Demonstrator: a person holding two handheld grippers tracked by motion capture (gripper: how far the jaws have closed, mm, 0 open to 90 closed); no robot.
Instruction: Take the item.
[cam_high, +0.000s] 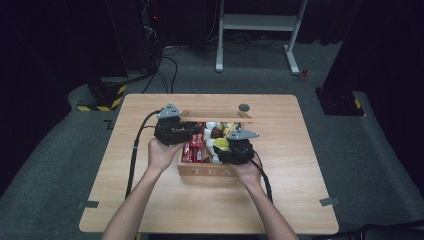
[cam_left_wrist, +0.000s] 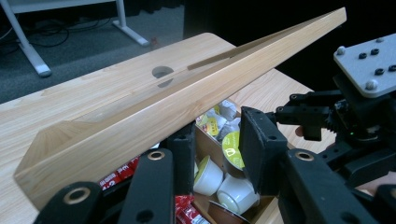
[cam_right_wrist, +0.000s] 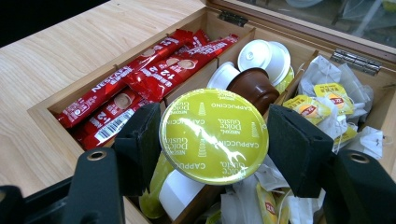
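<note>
An open wooden tea box (cam_high: 207, 171) stands mid-table, its lid (cam_high: 215, 116) raised at the back. My right gripper (cam_right_wrist: 212, 140) is shut on a capsule with a yellow-green "Cappuccino" foil top (cam_right_wrist: 214, 135), held just above the middle compartment. In the high view that gripper (cam_high: 231, 145) hovers over the box's right half. My left gripper (cam_high: 189, 129) reaches in from the box's left side. Its jaws (cam_left_wrist: 219, 140) stand apart under the lid's edge (cam_left_wrist: 154, 116) with nothing clamped between them. I cannot tell whether the lid leans on a jaw.
Red coffee sachets (cam_right_wrist: 140, 79) fill the left compartment. White capsules (cam_right_wrist: 264, 56) and a brown one (cam_right_wrist: 254, 86) lie in the middle one, tea bags (cam_right_wrist: 331, 98) in the right. A round hole (cam_high: 244, 107) sits behind the lid. A white desk frame (cam_high: 260, 22) stands beyond the table.
</note>
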